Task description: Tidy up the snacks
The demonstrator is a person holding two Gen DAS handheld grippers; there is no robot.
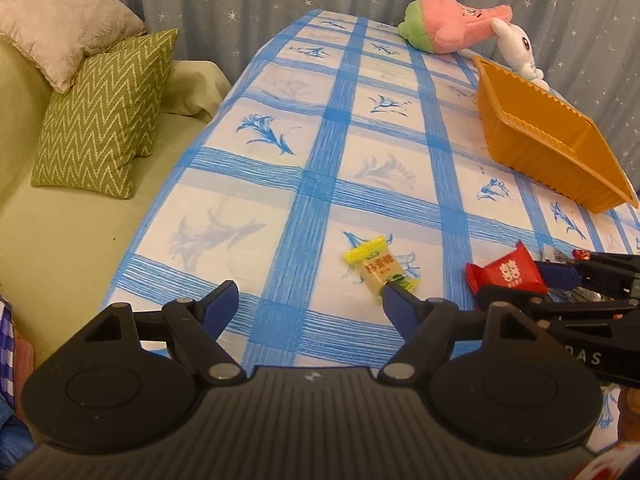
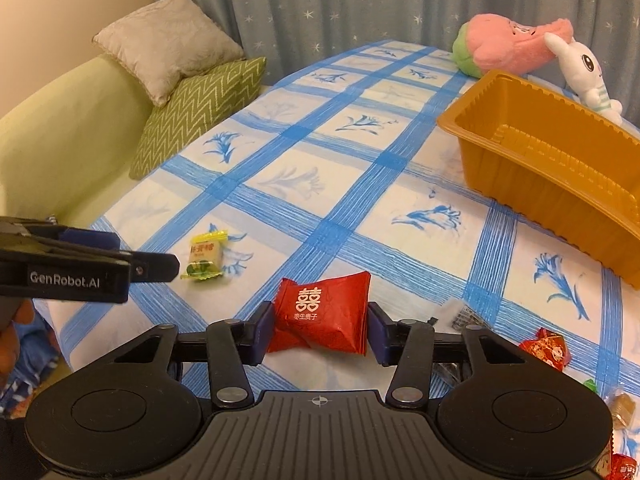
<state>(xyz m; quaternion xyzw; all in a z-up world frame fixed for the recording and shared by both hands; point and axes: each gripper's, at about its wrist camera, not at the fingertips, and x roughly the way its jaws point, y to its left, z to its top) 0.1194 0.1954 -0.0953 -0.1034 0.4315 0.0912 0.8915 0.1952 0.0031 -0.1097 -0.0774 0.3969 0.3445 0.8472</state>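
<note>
A red snack packet [image 2: 320, 320] with white characters lies on the blue-checked tablecloth [image 2: 320, 184]. My right gripper [image 2: 320, 332] straddles it, and both blue pads touch its sides. From the left wrist view the same packet [image 1: 508, 272] sits between the right gripper's fingers [image 1: 560, 274]. A yellow-green candy [image 1: 380, 270] lies just ahead of my left gripper [image 1: 311, 294], whose jaws stand wide apart with nothing between them; its right fingertip reaches the candy's near end. The candy [image 2: 204, 258] also shows in the right wrist view, beside the left gripper [image 2: 132, 252].
An orange plastic tray [image 2: 540, 168] stands at the right of the table with nothing in it. Pink and white plush toys [image 2: 516, 44] lie behind it. Several more wrapped candies [image 2: 548, 350] sit at the near right. A green sofa [image 1: 72, 240] with cushions lies to the left.
</note>
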